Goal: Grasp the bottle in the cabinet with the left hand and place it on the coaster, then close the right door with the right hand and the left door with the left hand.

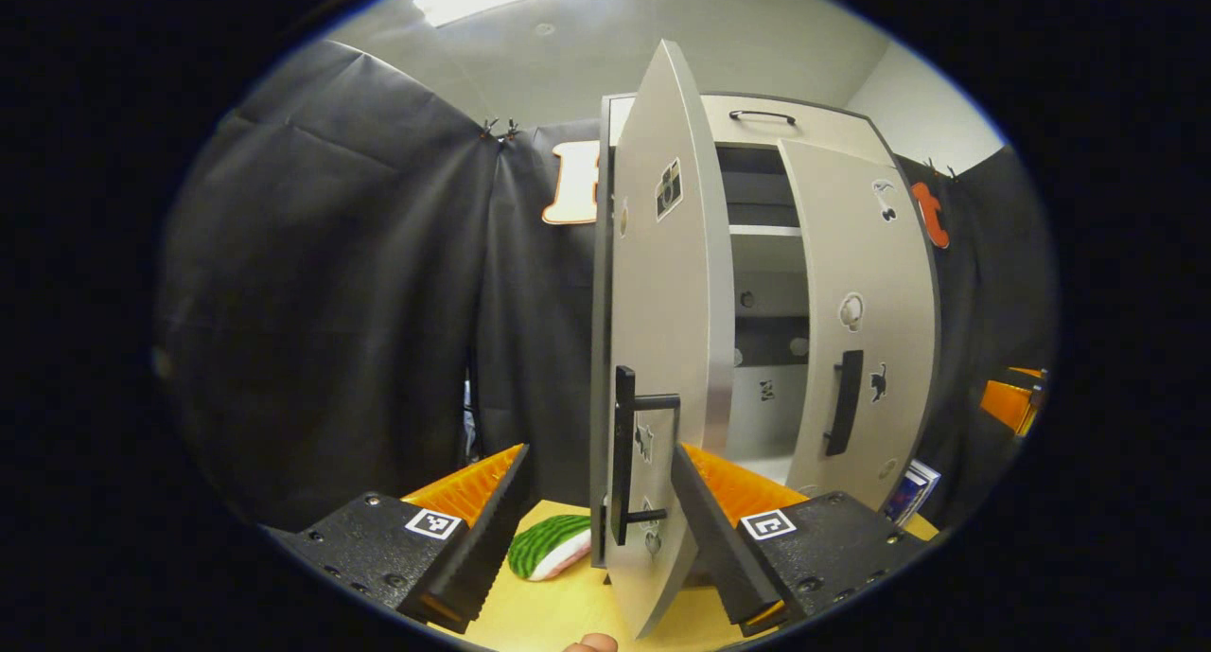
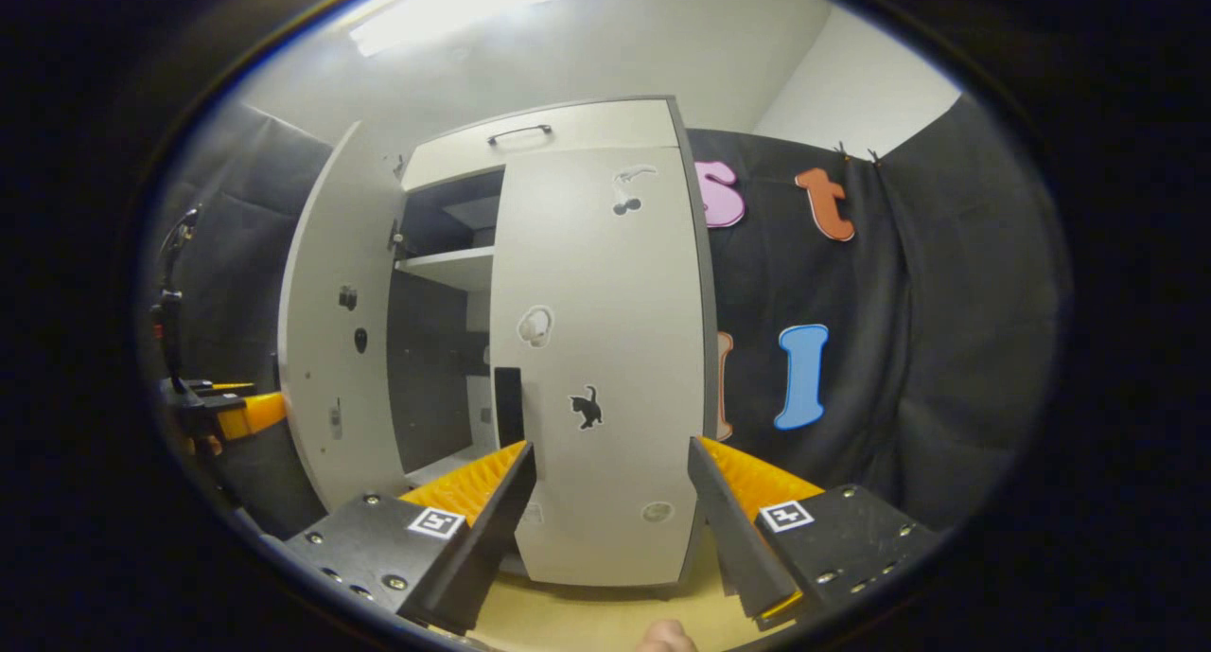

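Note:
The pale cabinet (image 1: 757, 113) stands on a yellow table (image 1: 549, 614). Its left door (image 1: 662, 283) is swung wide and I see it edge-on, with its dark handle (image 1: 623, 453) between the fingers of my open left gripper (image 1: 598, 449). The right door (image 2: 596, 349) lies flat against the cabinet front or nearly so, and my open right gripper (image 2: 612, 444) sits close in front of it, not touching. A green striped coaster (image 1: 549, 543) lies on the table left of the open door. The shelves (image 1: 764, 229) that I can see inside are bare.
My right gripper (image 1: 1012, 401) shows at the far right of the left gripper view, and my left gripper (image 2: 222, 411) at the far left of the right gripper view. A small blue box (image 1: 913, 486) stands by the cabinet's right foot. Black cloth walls surround the booth.

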